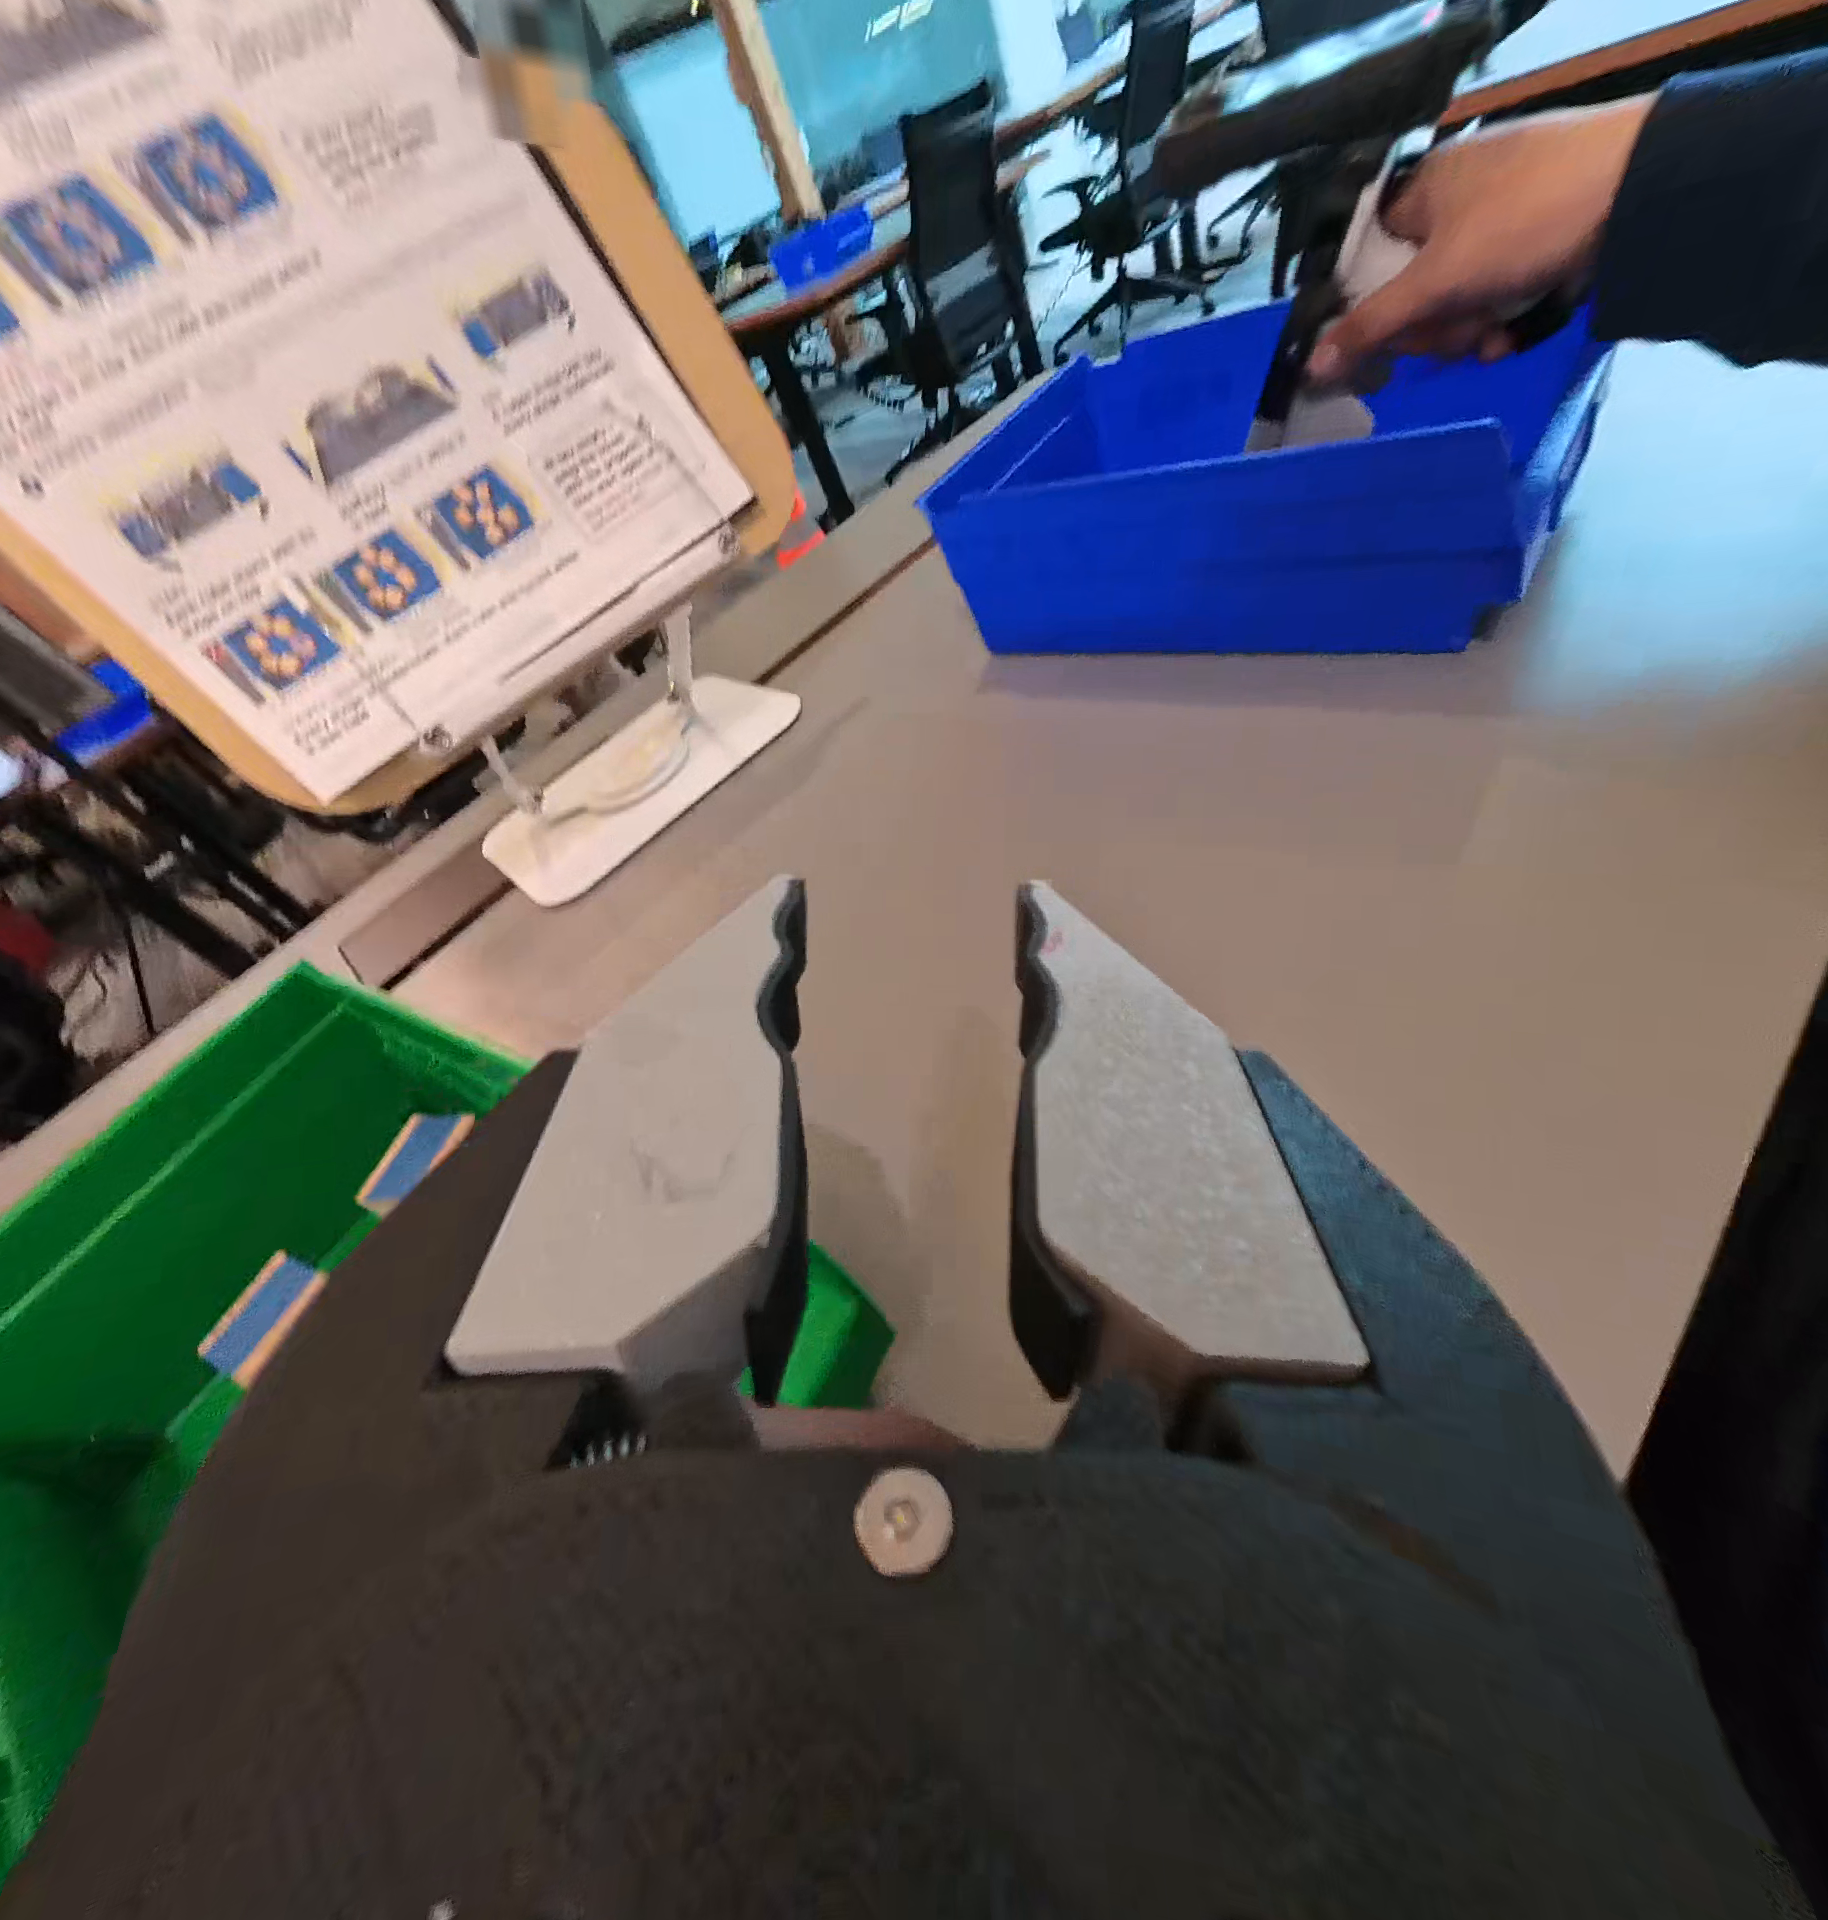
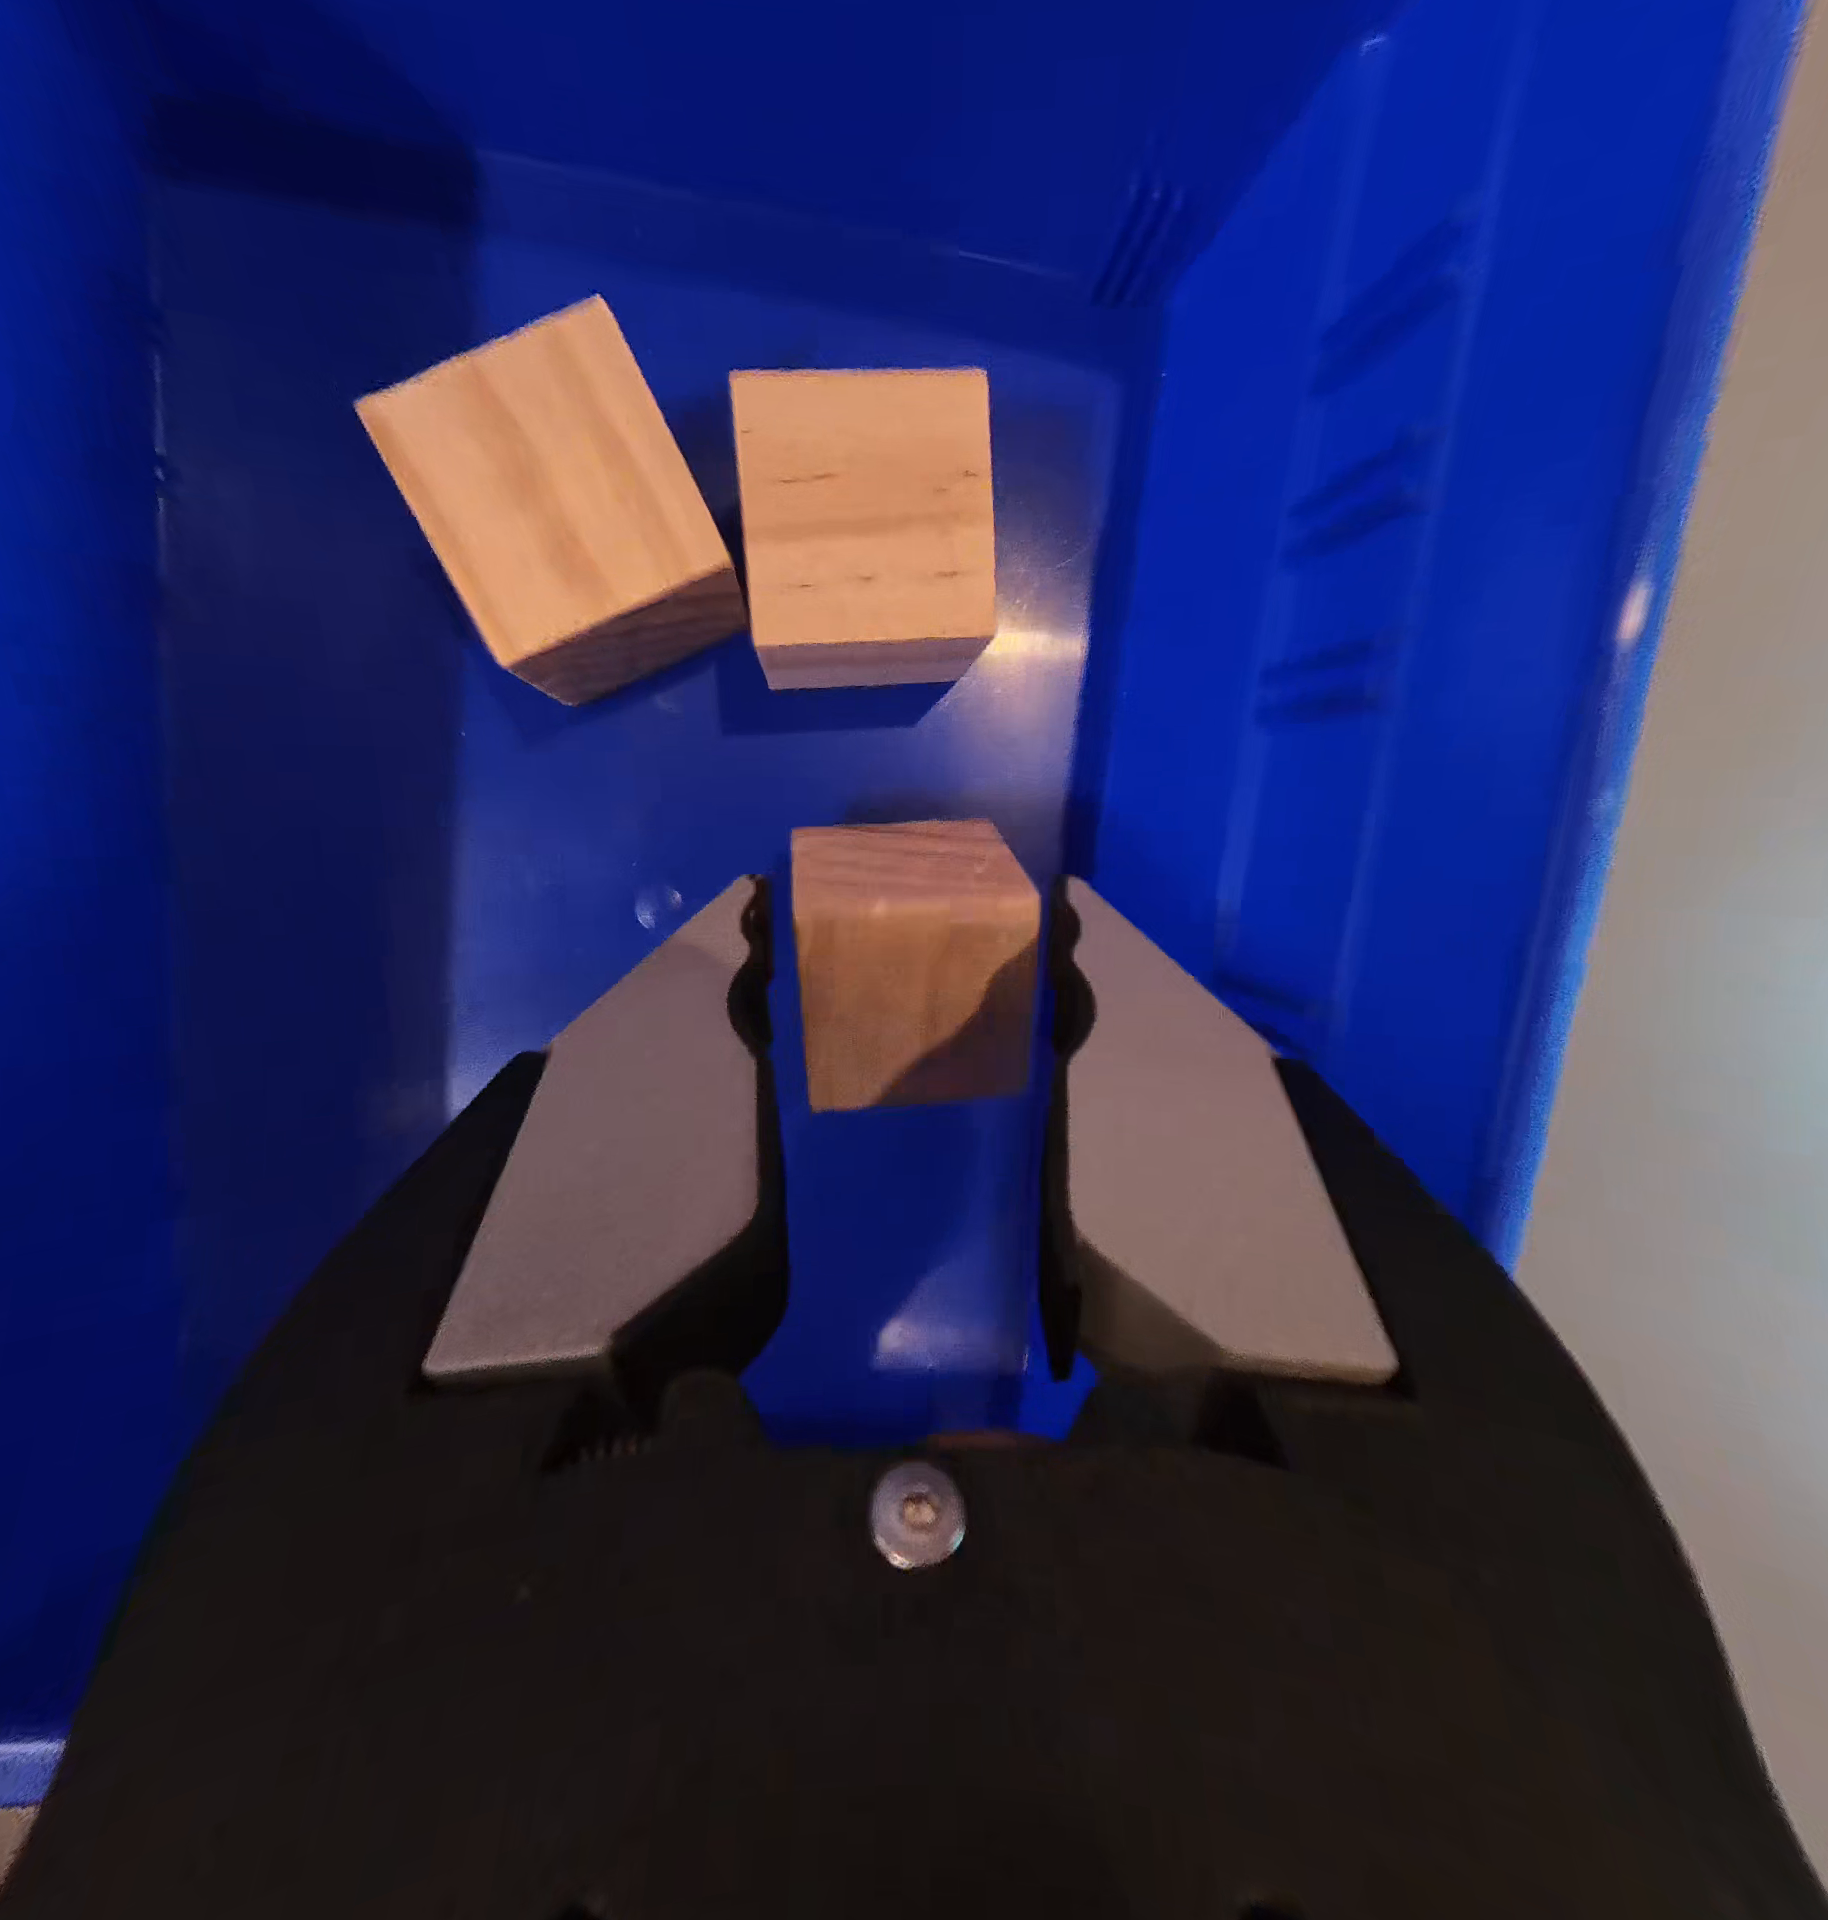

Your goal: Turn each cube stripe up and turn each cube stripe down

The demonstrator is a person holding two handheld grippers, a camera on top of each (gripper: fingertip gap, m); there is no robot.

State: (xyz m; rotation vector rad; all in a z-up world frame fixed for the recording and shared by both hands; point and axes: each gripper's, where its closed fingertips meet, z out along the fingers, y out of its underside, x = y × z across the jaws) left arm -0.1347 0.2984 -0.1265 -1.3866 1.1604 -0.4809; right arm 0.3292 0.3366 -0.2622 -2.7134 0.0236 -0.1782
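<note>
In the right wrist view, my right gripper [image 2: 910, 904] is inside the blue bin [image 2: 1305, 623]. Its pads press both sides of a plain wooden cube [image 2: 915, 997], and no stripe shows on it. Two more wooden cubes [image 2: 546, 499] [image 2: 863, 520] lie on the bin floor beyond, plain faces up. In the left wrist view, my left gripper [image 1: 910, 914] is open and empty above the grey table. A green bin [image 1: 162, 1195] at lower left holds two cubes with blue stripes up [image 1: 416, 1158] [image 1: 261, 1320], partly hidden by the gripper body. The right gripper [image 1: 1305, 343], held by a hand, reaches into the blue bin [image 1: 1232, 551].
An instruction sheet on a white stand [image 1: 640, 790] stands at the table's left edge. The grey table [image 1: 1305, 935] stretches between the two bins. Office chairs [image 1: 962, 239] and desks are behind. A dark sleeve [image 1: 1741, 187] comes in from the right.
</note>
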